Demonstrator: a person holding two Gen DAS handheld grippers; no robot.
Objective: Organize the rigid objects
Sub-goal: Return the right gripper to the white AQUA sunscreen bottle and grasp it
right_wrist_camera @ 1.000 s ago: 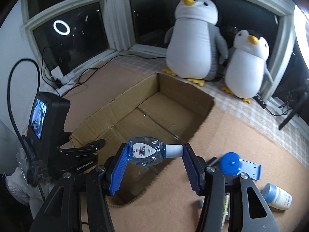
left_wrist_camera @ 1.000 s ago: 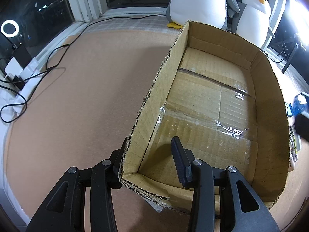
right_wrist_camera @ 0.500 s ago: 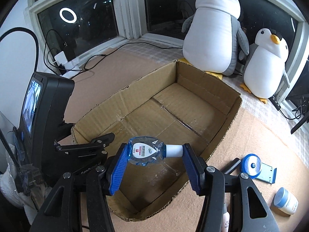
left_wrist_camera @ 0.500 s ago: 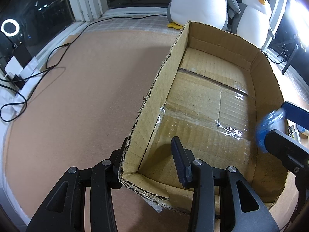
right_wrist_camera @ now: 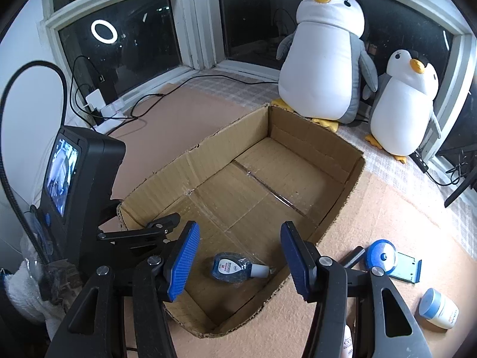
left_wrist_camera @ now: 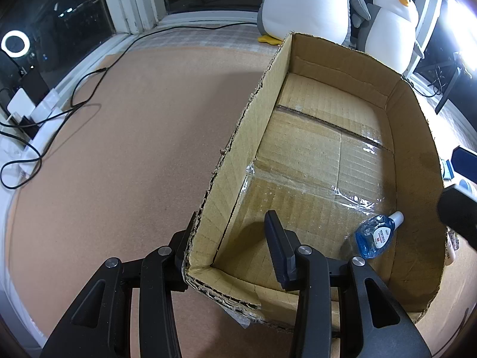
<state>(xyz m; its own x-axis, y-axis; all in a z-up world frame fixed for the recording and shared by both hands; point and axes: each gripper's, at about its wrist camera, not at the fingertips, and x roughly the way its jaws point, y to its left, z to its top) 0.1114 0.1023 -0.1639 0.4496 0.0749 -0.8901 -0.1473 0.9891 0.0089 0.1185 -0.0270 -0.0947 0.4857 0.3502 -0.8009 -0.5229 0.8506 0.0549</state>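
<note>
Left gripper clamped on cardboard box corner; right gripper open, empty above blue bottle — label unreadable.

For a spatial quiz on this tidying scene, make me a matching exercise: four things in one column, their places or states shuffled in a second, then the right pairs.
Things:
1. small blue bottle with white cap
2. round blue disc
3. left claw
4. right claw

Places or states:
A. clamped on the near corner wall of the open brown cardboard box
B. open, empty, above the box
C. lying on its side on the box floor
D. on the pinkish mat outside the box

Pairs: 1-C, 2-D, 3-A, 4-B
</note>
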